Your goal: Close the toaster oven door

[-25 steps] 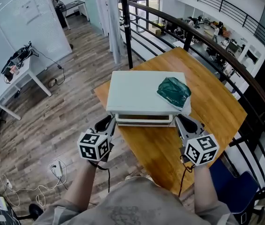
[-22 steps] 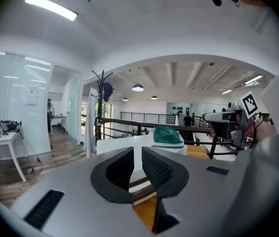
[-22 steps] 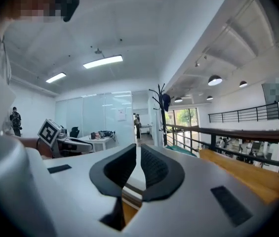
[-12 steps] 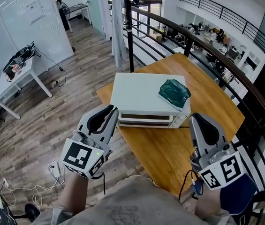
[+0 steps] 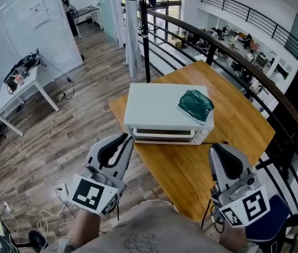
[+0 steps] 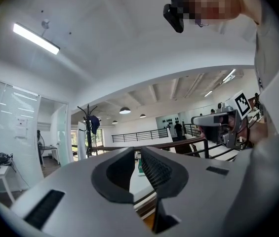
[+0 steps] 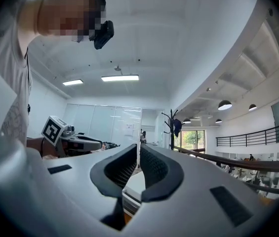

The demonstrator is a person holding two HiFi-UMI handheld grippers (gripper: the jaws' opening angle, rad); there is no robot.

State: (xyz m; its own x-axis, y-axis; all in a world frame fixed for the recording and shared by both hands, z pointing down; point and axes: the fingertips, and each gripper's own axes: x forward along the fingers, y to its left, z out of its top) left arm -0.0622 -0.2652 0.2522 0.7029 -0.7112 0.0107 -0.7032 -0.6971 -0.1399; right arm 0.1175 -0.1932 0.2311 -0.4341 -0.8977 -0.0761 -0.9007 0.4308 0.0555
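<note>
The white toaster oven (image 5: pixel 164 112) stands on the wooden table (image 5: pixel 238 120), and its front door (image 5: pixel 164 135) lies flat against the body. A green crumpled bag (image 5: pixel 196 104) rests on the oven's top at the right. My left gripper (image 5: pixel 127 137) hangs off the oven's front left corner, shut and holding nothing. My right gripper (image 5: pixel 215 147) hovers over the table by the front right corner, also shut and holding nothing. The left gripper (image 6: pixel 138 151) and the right gripper (image 7: pixel 139 148) each show tips together, with a sliver of the oven (image 7: pixel 134 184) beyond.
A dark curved railing (image 5: pixel 254 73) runs behind and to the right of the table. A black coat stand (image 5: pixel 142 25) rises behind the oven. A white desk (image 5: pixel 22 83) stands far left on the wood floor. Cables (image 5: pixel 32 212) lie on the floor at the lower left.
Both grippers have drawn back from the oven's front corners toward the person. The oven has not moved.
</note>
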